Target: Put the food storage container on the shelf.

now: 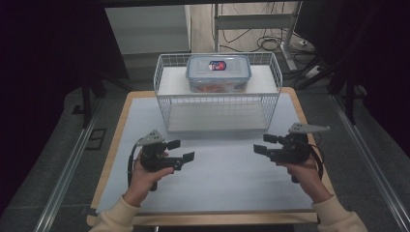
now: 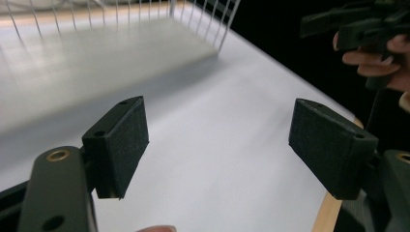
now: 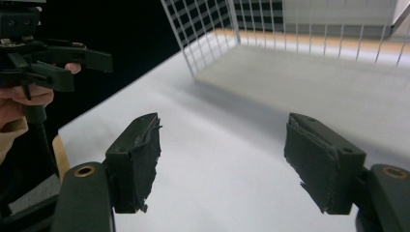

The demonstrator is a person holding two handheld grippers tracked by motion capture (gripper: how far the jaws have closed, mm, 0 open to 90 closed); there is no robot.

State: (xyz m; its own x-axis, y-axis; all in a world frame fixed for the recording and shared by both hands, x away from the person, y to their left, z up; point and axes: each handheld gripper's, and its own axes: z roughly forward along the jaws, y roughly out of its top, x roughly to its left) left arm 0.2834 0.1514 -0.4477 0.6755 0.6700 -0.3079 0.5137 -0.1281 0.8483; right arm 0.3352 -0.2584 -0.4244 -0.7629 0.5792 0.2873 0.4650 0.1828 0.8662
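High view: a white mat [image 1: 217,164] covers a wooden table [image 1: 118,140], and a white wire basket [image 1: 217,92] stands on its far half, its open side facing the person. On the basket's upper shelf sits a clear box [image 1: 218,73] with a blue-edged lid and a round label; something orange shows through its wall, too small to tell what. The left gripper [image 1: 184,150] is held above the near left part of the mat, jaws apart and pointing right, with nothing between them. The right gripper [image 1: 265,144] is held above the near right part, jaws apart and pointing left, also with nothing between them. The two grippers face each other, well apart, both short of the basket. Left gripper view: the black pads [image 2: 121,145] stand wide over bare mat, the basket's lower corner lies ahead at upper left, and the other hand with its gripper shows at upper right. Right gripper view: the pads [image 3: 138,159] are spread wide, their foam torn at the edges, with the basket ahead at upper right and the left gripper at upper left.
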